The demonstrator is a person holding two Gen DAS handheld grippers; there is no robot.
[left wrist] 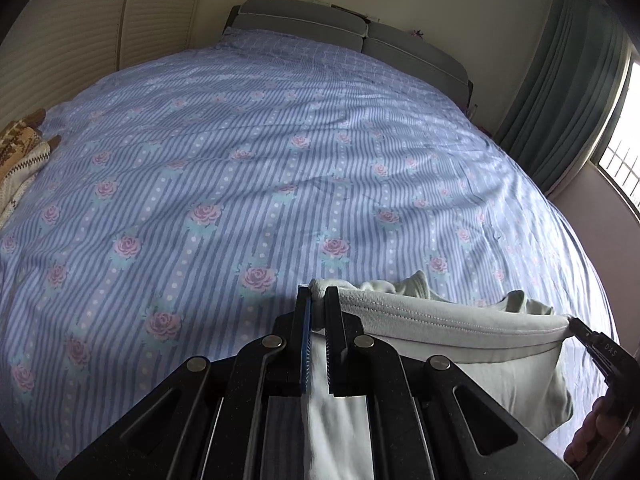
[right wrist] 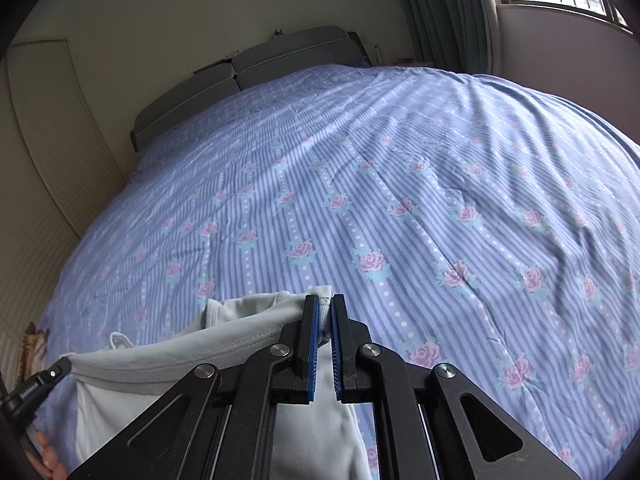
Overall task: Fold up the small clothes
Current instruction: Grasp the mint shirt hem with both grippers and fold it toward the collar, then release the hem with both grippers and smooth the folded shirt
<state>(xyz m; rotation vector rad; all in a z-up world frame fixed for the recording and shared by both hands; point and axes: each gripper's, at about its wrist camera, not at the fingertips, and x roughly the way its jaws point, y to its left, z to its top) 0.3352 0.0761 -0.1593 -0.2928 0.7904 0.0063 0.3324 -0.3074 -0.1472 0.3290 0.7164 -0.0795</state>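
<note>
A pale grey-green garment (left wrist: 460, 332) hangs stretched between two grippers above a blue rose-print bedspread (left wrist: 240, 160); the left gripper (left wrist: 318, 300) clamps one hem corner; the right gripper (right wrist: 325, 308) apparently clamps the other, fingers nearly together.

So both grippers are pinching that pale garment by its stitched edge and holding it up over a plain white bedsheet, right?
Nearly. Both the left gripper and the right gripper do pinch the pale garment by its stitched edge, but the bedsheet is not plain white: it is blue-striped with pink roses. Both wrist views show this.
</note>
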